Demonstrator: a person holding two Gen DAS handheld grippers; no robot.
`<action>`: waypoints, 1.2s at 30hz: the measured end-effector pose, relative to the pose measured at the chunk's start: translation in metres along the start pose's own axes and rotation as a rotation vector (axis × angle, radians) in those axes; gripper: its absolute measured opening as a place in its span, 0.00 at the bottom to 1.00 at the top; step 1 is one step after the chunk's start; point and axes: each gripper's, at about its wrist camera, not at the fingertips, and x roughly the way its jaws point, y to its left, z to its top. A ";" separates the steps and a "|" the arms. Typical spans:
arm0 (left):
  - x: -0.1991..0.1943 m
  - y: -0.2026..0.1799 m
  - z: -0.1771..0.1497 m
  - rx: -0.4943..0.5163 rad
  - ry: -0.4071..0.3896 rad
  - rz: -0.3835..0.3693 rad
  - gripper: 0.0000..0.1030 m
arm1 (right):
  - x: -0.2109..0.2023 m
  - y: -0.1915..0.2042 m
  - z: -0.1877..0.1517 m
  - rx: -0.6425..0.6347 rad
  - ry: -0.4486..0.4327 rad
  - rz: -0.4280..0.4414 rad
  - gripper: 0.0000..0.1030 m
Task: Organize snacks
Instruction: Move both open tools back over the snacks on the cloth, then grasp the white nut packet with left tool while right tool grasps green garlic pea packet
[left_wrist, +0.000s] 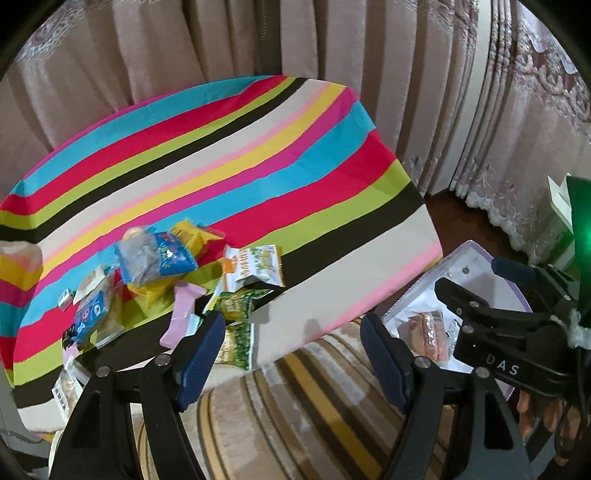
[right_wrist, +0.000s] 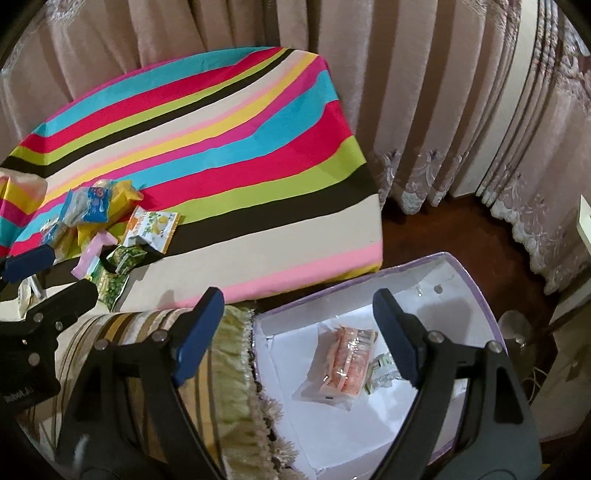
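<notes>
Snack packets (left_wrist: 162, 280) heaped on striped counter (left_wrist: 258, 155); one orange packet (right_wrist: 345, 363) inside white box (right_wrist: 443, 291). Left claw (left_wrist: 291, 354) spread, empty. Right claw (right_wrist: 299, 332) spread, empty, above box beside fringed cushion (right_wrist: 229, 369).

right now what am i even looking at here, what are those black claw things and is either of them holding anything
They are two hand-held grippers, each carrying a camera that looks along its fingers. One picture comes from the left gripper, the other from the right gripper. Both are open and hold nothing. A pile of snack packets lies on the striped tablecloth. Beside the table, lower down, stands a box with an orange packet already inside.
</notes>
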 end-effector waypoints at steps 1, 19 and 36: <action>0.000 0.004 -0.001 -0.009 0.000 -0.002 0.74 | 0.000 0.002 0.000 -0.005 0.001 -0.001 0.82; -0.014 0.126 -0.043 -0.350 0.033 -0.073 0.74 | 0.026 0.065 0.006 -0.043 0.106 0.214 0.82; -0.008 0.262 -0.115 -0.304 0.212 0.142 0.74 | 0.058 0.178 -0.005 -0.395 0.218 0.298 0.77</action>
